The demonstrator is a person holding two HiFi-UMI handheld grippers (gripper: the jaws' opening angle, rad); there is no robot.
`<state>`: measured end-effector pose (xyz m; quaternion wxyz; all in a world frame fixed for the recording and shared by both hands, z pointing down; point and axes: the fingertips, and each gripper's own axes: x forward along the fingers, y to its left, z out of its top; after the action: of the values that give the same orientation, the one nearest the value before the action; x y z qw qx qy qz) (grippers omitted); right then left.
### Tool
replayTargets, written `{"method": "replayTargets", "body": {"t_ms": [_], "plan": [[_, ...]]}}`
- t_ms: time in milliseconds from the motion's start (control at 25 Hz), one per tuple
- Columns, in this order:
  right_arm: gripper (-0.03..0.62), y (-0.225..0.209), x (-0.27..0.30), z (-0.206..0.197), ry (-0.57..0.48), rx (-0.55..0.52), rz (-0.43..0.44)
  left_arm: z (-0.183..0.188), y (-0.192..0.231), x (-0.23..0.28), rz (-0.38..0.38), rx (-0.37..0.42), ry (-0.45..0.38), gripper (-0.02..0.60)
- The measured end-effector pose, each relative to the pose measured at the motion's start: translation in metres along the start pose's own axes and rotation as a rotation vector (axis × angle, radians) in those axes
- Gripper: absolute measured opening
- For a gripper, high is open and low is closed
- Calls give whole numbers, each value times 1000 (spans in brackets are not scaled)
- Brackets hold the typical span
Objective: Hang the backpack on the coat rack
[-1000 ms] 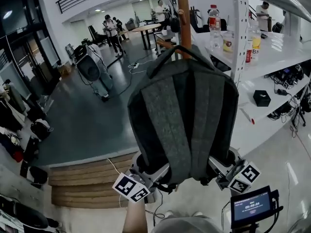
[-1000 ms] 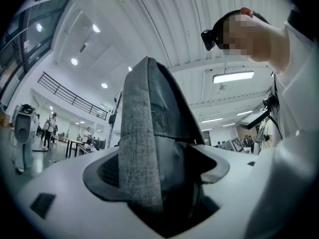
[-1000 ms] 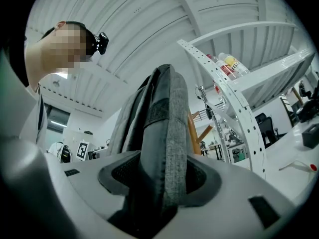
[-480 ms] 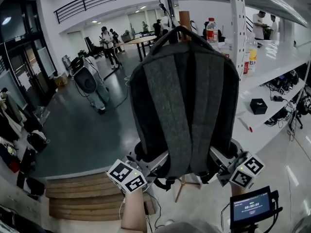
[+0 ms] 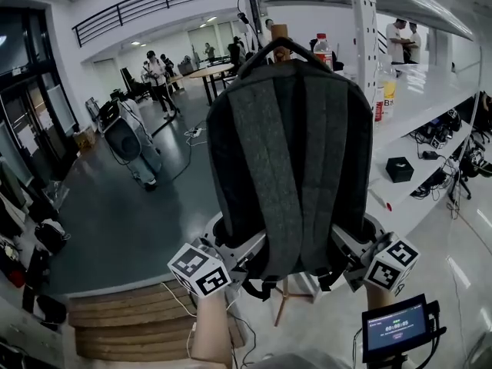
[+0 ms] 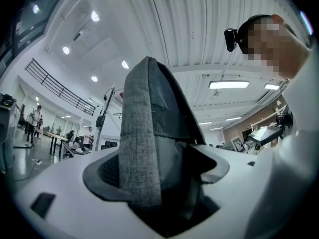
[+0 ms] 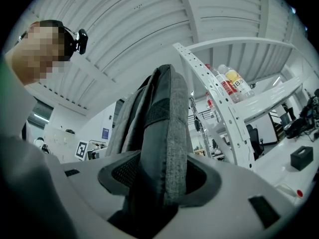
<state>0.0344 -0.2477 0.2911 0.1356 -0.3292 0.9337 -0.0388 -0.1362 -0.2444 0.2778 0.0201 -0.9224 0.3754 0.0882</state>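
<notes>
I hold a grey backpack point(image 5: 290, 152) upright in the middle of the head view, its shoulder straps facing me. My left gripper point(image 5: 233, 248) is shut on its lower left side, and my right gripper point(image 5: 350, 246) is shut on its lower right side. The backpack's black top handle point(image 5: 278, 46) arches level with the top of the wooden coat rack pole point(image 5: 279, 30), which stands just behind it. The rack's wooden legs point(image 5: 282, 307) show below the bag. Grey fabric fills the jaws in the left gripper view point(image 6: 142, 148) and in the right gripper view point(image 7: 167, 143).
A white shelving unit point(image 5: 361, 68) rises close on the right, carrying bottles point(image 5: 323, 51) and a black box point(image 5: 399, 169). Wooden steps point(image 5: 131, 321) lie at the lower left. A small screen point(image 5: 396, 327) sits at the lower right. People point(image 5: 157, 71) stand far back on the grey floor.
Both grippers have lifted the backpack higher and brought it closer to the rack. Its top handle has risen from below the pole's top to level with it.
</notes>
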Motion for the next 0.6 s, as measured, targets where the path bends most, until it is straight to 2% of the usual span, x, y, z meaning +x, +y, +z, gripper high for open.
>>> {"method": "replayTargets", "body": {"t_ms": [240, 480, 600], "plan": [[230, -9, 5, -6, 29, 7, -20, -8, 9, 7, -15, -25, 10, 380], [230, -19, 12, -27, 76, 48, -32, -29, 24, 10, -1, -87, 48, 380], [230, -21, 15, -32, 77, 56, -38, -33, 29, 10, 2, -87, 53, 380]]}}
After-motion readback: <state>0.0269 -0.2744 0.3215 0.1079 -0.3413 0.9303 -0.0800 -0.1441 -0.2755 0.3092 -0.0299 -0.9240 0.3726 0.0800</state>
